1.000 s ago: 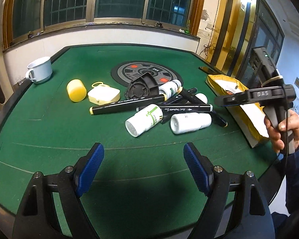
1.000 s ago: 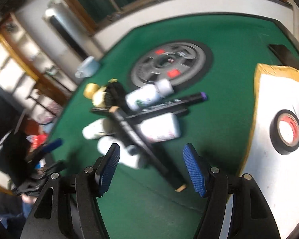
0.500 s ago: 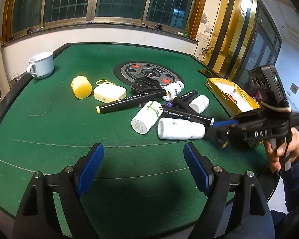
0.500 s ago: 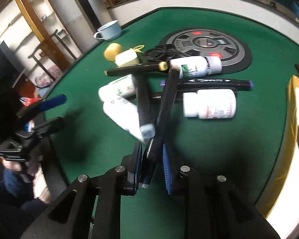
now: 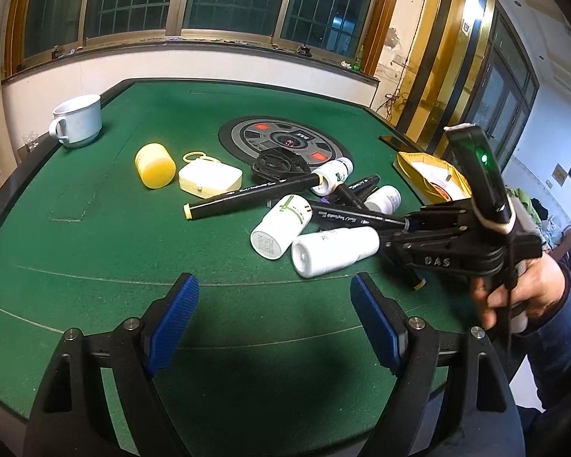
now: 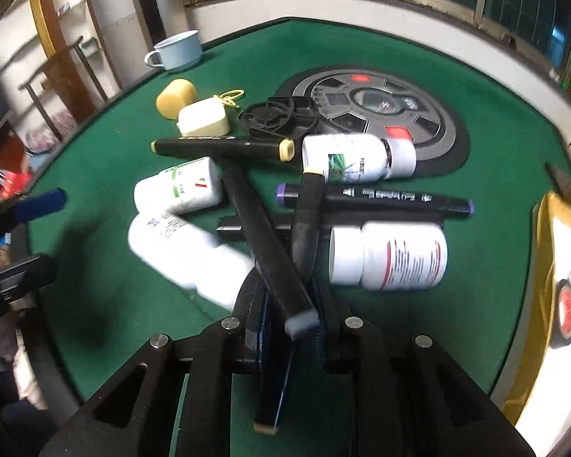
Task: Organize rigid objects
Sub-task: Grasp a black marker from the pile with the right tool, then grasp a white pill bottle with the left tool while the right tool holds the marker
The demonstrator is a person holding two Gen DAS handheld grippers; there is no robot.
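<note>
A pile of black markers and white bottles lies on the green table (image 5: 95, 228). My right gripper (image 6: 291, 318) is shut on a black marker (image 6: 306, 221) with a cream cap that runs through the jaws. A second black marker (image 6: 264, 251) lies across the gripper's front. The right gripper also shows in the left wrist view (image 5: 407, 228), at the pile's right edge. My left gripper (image 5: 274, 320) is open and empty over bare felt in front of the pile. White bottles (image 5: 335, 251) (image 5: 281, 226) lie nearest it.
A pale mug (image 5: 77, 120) stands far left. A yellow cylinder (image 5: 155, 165) and a cream box (image 5: 209, 179) lie left of the pile. A round grey panel (image 5: 285, 139) is set in the table's middle. A yellow-rimmed tray (image 6: 552, 304) with tape sits at the right.
My right gripper dropped to the pile and shut on a black marker, then pushed further in. The nearest white bottle shifted. My left gripper stayed open and hardly moved.
</note>
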